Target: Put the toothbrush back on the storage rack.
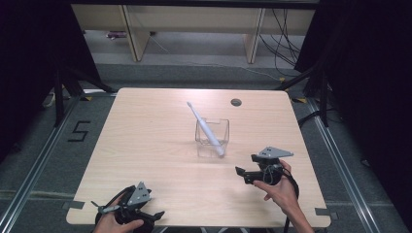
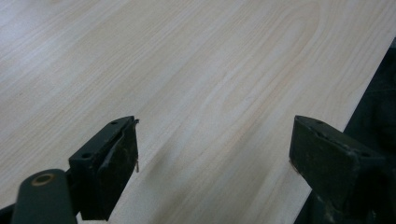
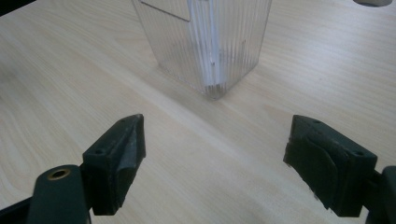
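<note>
Just ahead of the right gripper (image 3: 212,161), its jaws spread and empty, stands the clear cup (image 3: 205,42) holding a toothbrush (image 1: 204,127).

Both grippers were the same chunky black build, each with a grey three-cornered plate on top. Left gripper (image 1: 127,209) had a dark cable looping off its side; right gripper (image 1: 250,171) trailed a black cable back along the person's forearm. Up close, the jaws were matte black blocks with small screw holes, worn scuffed pads, and a brass-ringed hole on the near arm. No sleeves visible, arms were bare.
</note>
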`<state>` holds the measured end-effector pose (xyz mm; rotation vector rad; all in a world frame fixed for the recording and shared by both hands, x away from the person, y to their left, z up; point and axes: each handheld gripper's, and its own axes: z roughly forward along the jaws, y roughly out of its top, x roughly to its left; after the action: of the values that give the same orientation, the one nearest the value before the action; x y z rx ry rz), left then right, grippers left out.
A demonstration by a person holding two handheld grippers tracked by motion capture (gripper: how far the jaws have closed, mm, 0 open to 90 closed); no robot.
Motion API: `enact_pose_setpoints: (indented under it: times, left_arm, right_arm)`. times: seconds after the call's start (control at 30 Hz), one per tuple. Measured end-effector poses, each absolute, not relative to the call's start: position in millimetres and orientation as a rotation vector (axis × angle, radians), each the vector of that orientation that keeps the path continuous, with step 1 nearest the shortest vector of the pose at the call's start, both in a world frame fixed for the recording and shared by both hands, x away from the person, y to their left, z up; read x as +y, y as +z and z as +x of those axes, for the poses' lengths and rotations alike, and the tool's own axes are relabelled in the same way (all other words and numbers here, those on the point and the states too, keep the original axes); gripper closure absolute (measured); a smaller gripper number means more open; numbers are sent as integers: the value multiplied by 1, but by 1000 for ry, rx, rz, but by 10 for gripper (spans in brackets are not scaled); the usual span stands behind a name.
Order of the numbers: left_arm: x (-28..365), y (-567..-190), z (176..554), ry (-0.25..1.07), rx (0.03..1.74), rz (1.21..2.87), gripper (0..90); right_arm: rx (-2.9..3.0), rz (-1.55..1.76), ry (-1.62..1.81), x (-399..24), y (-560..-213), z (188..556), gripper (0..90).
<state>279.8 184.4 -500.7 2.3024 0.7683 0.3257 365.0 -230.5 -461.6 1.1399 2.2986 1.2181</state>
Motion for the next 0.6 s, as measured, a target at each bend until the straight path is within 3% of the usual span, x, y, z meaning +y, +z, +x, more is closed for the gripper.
enact_pose_setpoints:
  times: [0.6]
  left_arm:
    - [185,-501,281,333,765,2308,149]
  right_arm:
    - [2303,1161,1237,-237,-472,350,192]
